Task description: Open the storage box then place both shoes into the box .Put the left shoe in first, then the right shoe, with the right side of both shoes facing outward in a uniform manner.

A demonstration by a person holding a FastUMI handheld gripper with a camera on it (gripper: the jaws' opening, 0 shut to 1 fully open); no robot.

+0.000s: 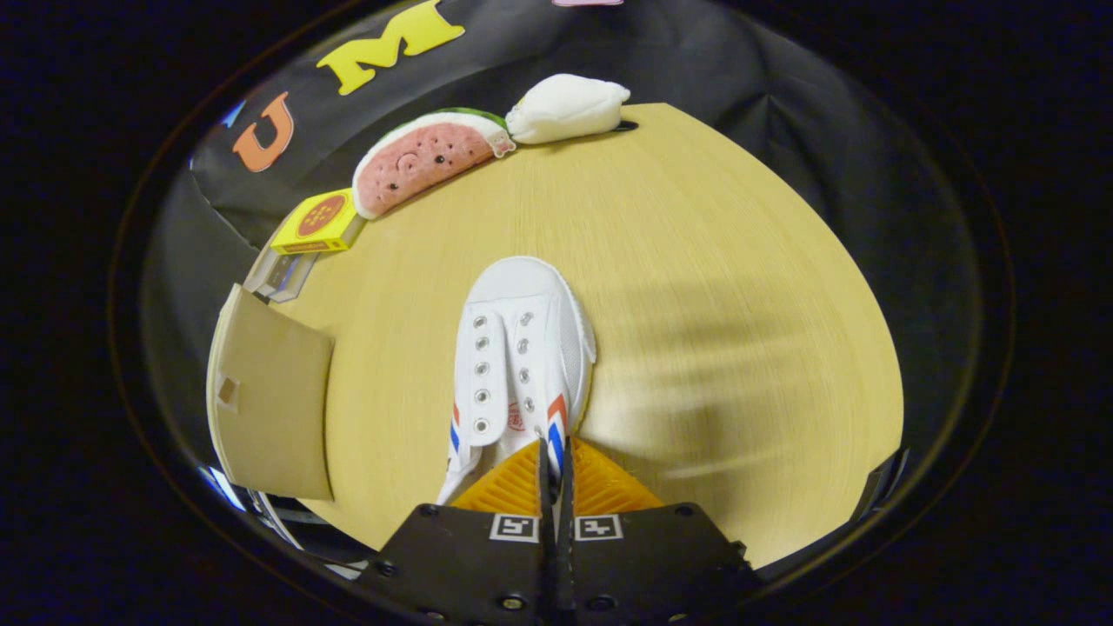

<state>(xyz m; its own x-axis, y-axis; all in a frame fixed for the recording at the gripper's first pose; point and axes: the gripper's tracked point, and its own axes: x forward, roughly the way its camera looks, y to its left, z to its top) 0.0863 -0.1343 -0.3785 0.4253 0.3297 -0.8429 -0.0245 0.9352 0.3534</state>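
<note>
Nearest, the gripper has its two fingers drawn almost together, pinching a thin edge of the white shoe at its heel end, on the side bearing the red and blue stripes; both fingers press on that edge with only a sliver of it between them. From the fingers the shoe stretches away over the wooden table, toe pointing off, its unlaced eyelet rows facing up; whether its sole rests on the table or hangs just above it I cannot tell. Left of the shoe, at the table's edge, stands a brown cardboard flap, seemingly part of the storage box, with a clear plastic piece just beyond it. Farther from the shoe on that same side lies a small yellow box, touching a plush watermelon slice. Beyond the shoe's toe, at the table's far edge, a white plush pouch sits just beside the watermelon's tip.
</note>
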